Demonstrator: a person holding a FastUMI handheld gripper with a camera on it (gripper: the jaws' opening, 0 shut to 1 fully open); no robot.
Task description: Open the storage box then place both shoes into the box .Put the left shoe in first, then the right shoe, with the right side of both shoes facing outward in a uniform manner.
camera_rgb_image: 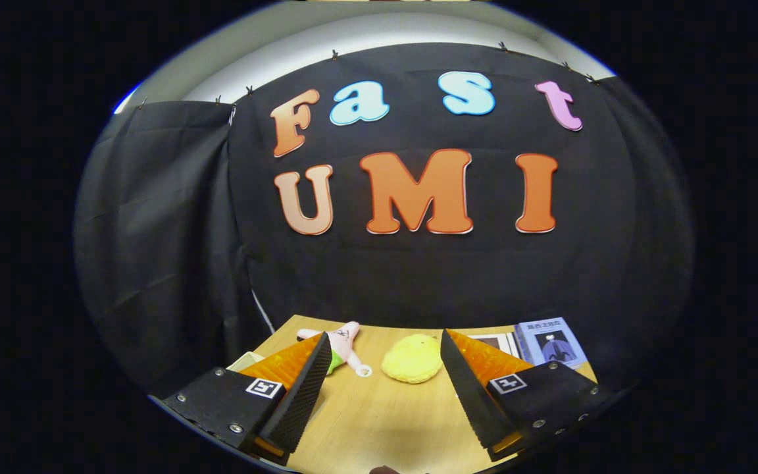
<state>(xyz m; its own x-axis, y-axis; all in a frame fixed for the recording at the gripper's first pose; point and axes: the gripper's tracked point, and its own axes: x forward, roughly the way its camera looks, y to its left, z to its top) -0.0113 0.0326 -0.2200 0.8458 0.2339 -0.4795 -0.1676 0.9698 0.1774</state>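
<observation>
Gripper (385, 382) held over a wooden table (379, 421), its fingers spread wide apart with nothing between them.

The two fingers rise from the lower left and lower right of the frame, and bare tabletop lies in the gap between them. Just beyond the fingertips, near the table's far edge, a round yellow plush toy (412, 359) sits a little right of centre. To its left lies a pink star-shaped plush toy (346, 345), partly hidden behind the left finger. Beyond the right finger, at the table's far right corner, a blue book (550, 342) lies flat, with a white sheet or booklet (501, 342) just beside it on the left. A pale object (245, 361) peeks out past the left finger at the table's left edge; what it is cannot be told. I cannot see where the storage box or the shoes are. Black cloth (155, 230) hangs behind the table.
</observation>
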